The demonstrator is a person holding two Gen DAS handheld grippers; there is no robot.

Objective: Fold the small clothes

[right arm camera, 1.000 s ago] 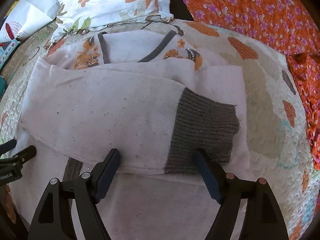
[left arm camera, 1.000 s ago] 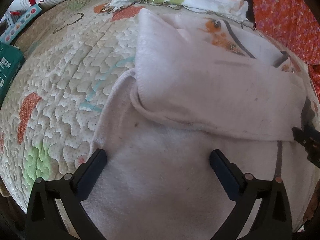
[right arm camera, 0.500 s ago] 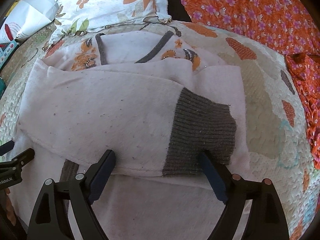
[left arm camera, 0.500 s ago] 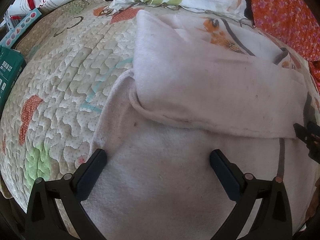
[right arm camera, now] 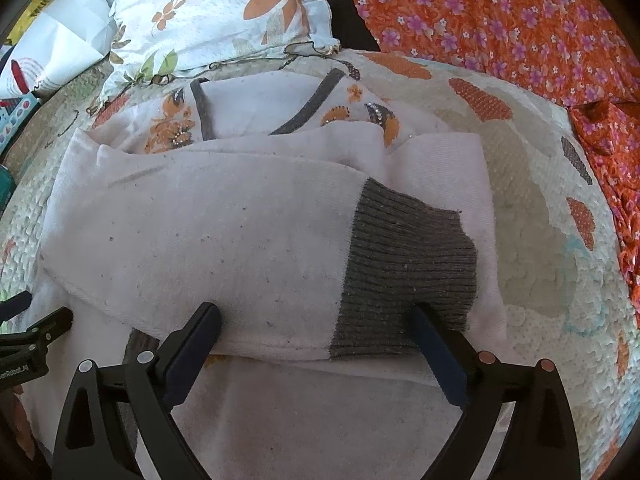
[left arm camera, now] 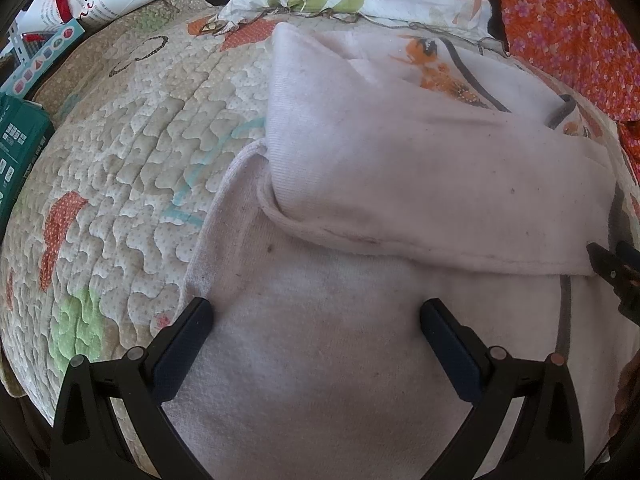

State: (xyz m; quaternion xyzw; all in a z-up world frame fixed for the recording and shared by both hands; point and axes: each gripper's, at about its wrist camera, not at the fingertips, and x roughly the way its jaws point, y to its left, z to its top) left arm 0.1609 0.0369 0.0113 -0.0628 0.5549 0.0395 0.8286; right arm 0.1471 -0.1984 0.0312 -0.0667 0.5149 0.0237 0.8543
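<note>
Sweater [right arm camera: 224,240]: one, one grey cuff [right arm camera: 408,264] showing; two tongs, left tongs [left arm camera: 316,316] and right tongs [right arm camera: 316,324], both spread wide, empty.

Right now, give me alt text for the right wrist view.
A pale pink sweater lies on a quilted mat, one sleeve folded across it, its grey ribbed cuff ahead of the open right gripper.

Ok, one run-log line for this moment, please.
stage: sleeve folded across white sweater | left gripper: open over lower body | right gripper: open at grey cuff | surface: quilt
</note>
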